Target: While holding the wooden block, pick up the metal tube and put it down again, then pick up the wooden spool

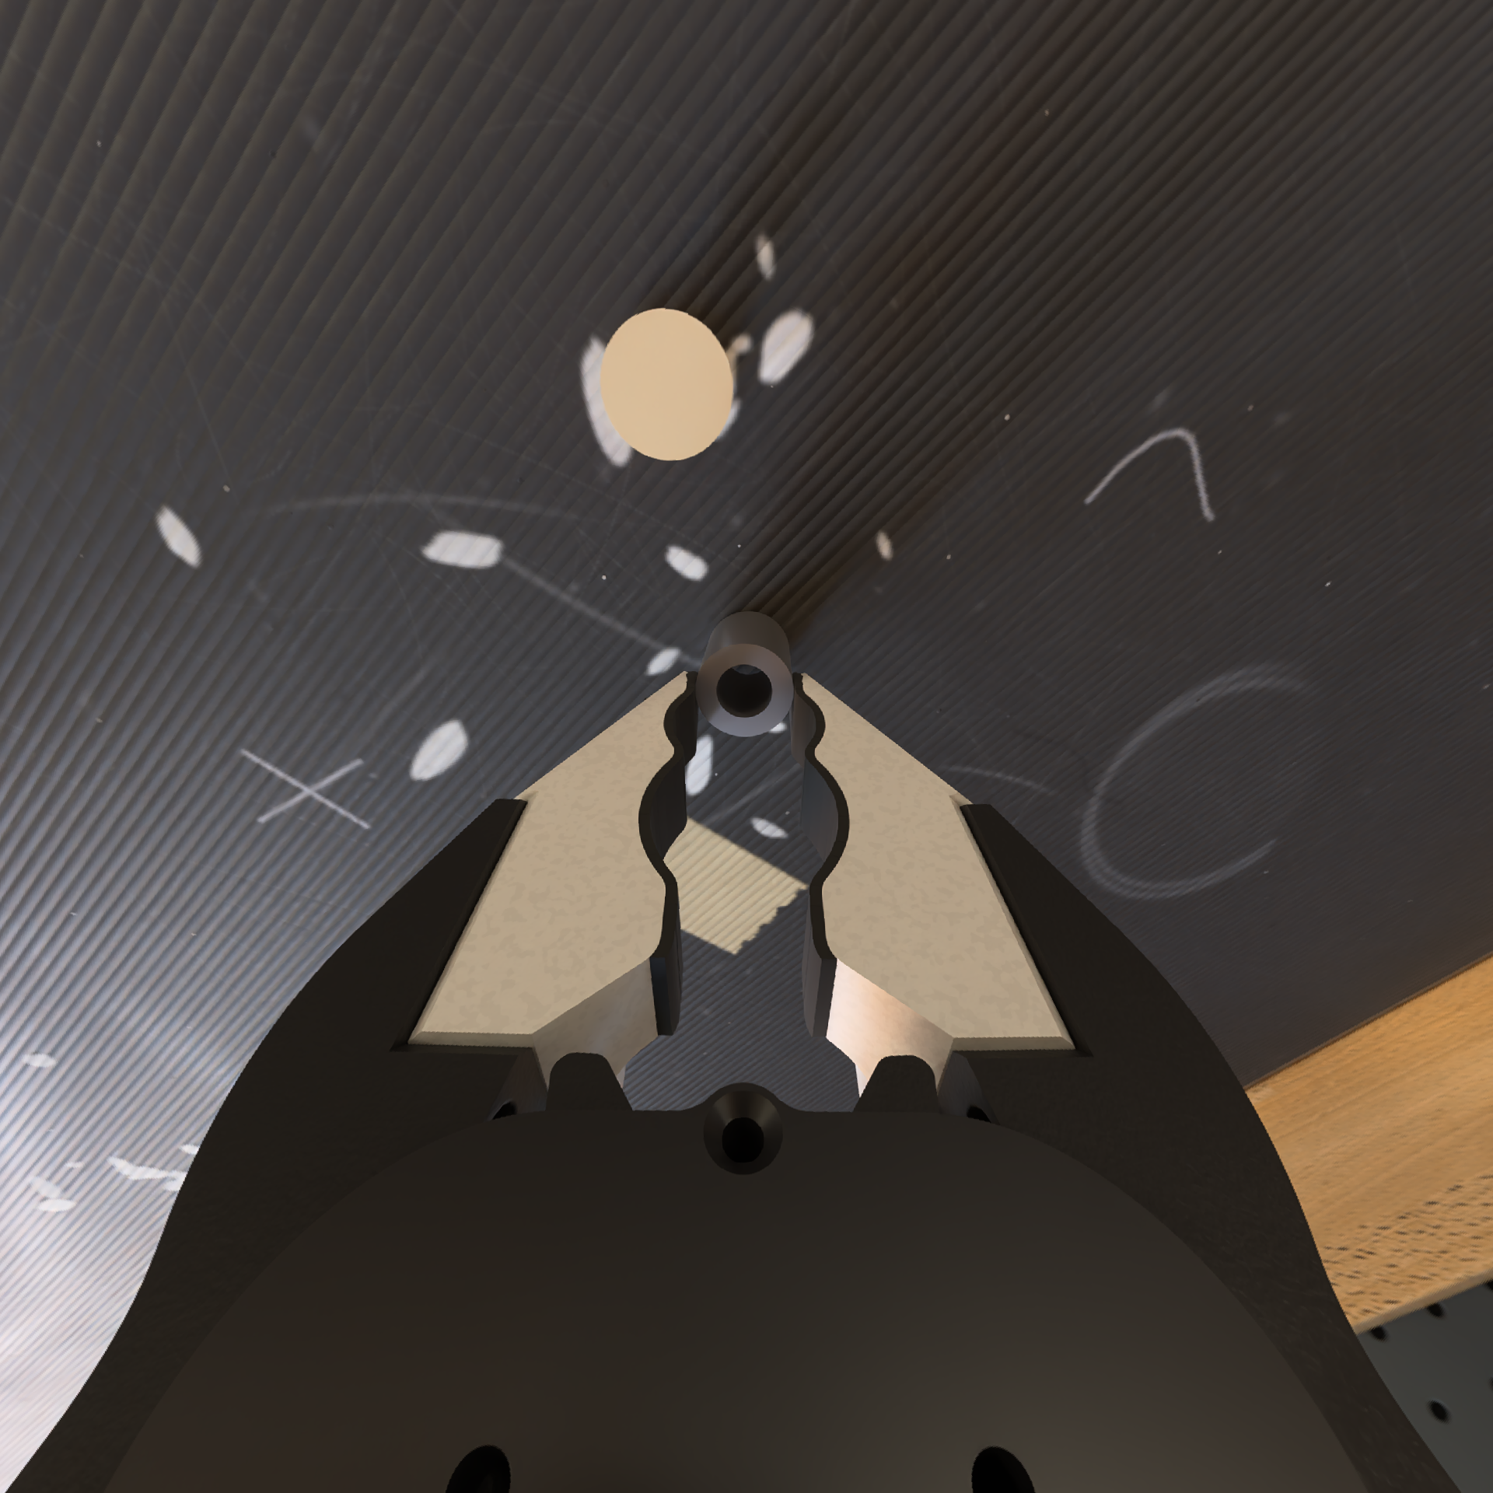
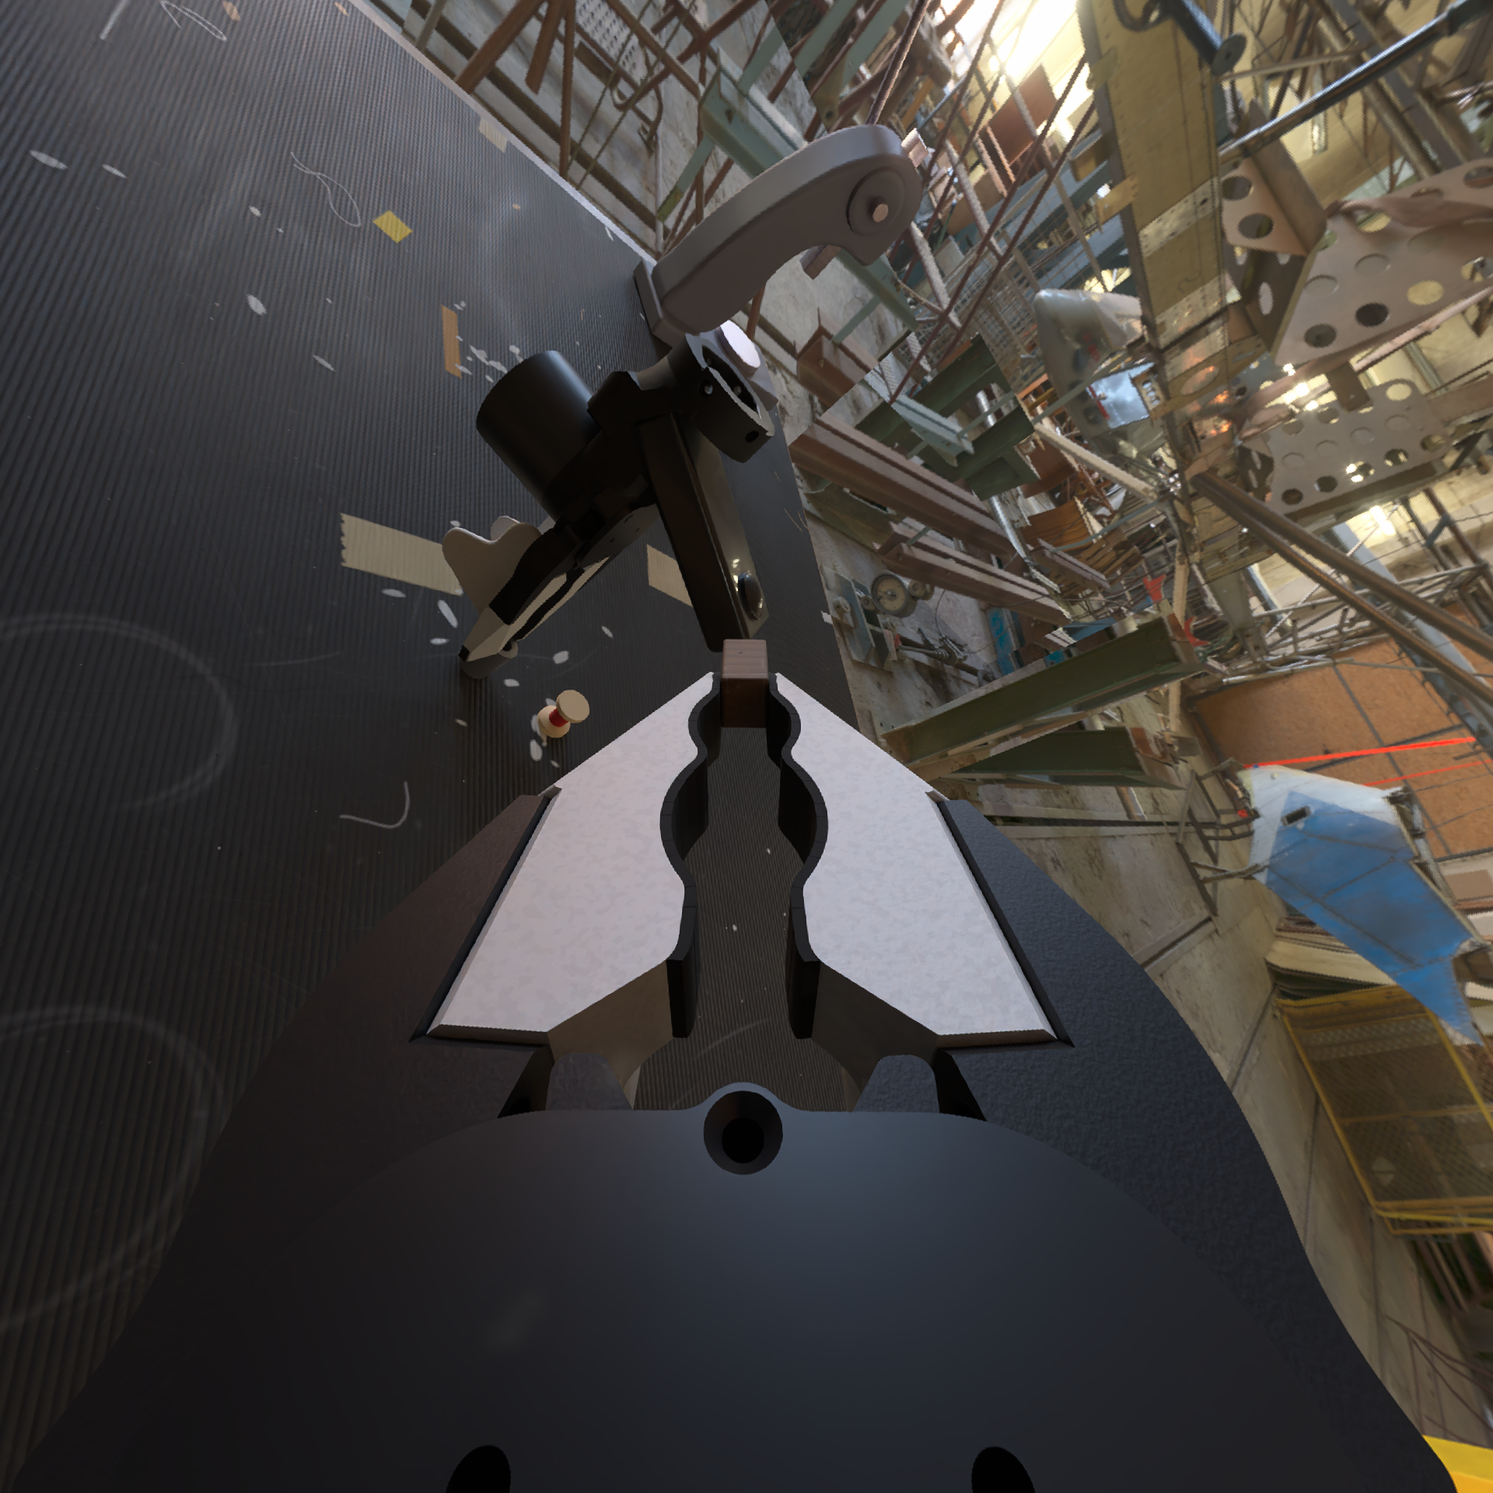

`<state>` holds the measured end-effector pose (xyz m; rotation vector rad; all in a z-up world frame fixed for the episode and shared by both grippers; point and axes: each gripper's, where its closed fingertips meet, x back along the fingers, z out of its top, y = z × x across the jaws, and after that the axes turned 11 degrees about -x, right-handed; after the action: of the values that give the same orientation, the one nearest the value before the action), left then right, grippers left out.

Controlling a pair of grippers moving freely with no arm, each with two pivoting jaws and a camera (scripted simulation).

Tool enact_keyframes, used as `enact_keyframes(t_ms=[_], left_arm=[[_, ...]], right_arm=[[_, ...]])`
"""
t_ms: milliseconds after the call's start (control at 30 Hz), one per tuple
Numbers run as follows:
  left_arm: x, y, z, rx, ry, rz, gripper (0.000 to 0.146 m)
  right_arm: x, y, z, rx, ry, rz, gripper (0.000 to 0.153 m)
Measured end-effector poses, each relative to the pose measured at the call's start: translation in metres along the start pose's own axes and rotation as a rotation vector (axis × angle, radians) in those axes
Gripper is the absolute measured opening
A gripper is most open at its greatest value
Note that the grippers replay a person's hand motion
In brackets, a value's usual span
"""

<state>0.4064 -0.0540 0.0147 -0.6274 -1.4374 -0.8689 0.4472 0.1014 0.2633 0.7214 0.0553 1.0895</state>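
Note:
My left gripper [image 1: 743, 704] is shut on the grey metal tube [image 1: 747, 646], which I see end-on between the fingertips, low over the dark ribbed mat [image 1: 323, 323]. The wooden spool [image 1: 666, 384] stands on the mat just beyond the tube and shows as a tan disc from above. My right gripper [image 2: 743, 707] is shut on the dark wooden block [image 2: 743, 670] and holds it off the mat. In the right wrist view the left gripper [image 2: 487, 656] has its tips down at the mat, and the spool [image 2: 563, 715], wound with red thread, stands beside them.
A grey lever-shaped clamp [image 2: 775, 234] sits at the mat's far edge. Tape patches [image 2: 388, 549] and chalk marks lie on the mat. The light wood table top [image 1: 1373, 1147] shows past the mat's edge. Workshop scaffolding lies beyond.

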Motion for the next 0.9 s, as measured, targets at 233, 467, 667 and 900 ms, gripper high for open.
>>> enact_keyframes(t_ms=[233,467,667,900], left_arm=[[0.005,0.002,0.002,0.091,0.033,-0.08,0.028],[0.024,-0.017,0.03,0.127,0.207,0.053,0.029],[0.006,-0.024,0.049,0.079,0.176,0.191,0.033],[-0.002,-0.027,0.052,0.096,0.137,0.208,0.034]], right_arm=[[0.008,0.003,0.002,-0.004,0.024,-0.013,0.009],[0.014,0.008,-0.001,-0.016,0.029,-0.034,0.009],[0.021,0.012,-0.002,-0.018,0.026,-0.056,0.009],[0.025,0.015,-0.003,-0.028,0.04,-0.064,0.009]])
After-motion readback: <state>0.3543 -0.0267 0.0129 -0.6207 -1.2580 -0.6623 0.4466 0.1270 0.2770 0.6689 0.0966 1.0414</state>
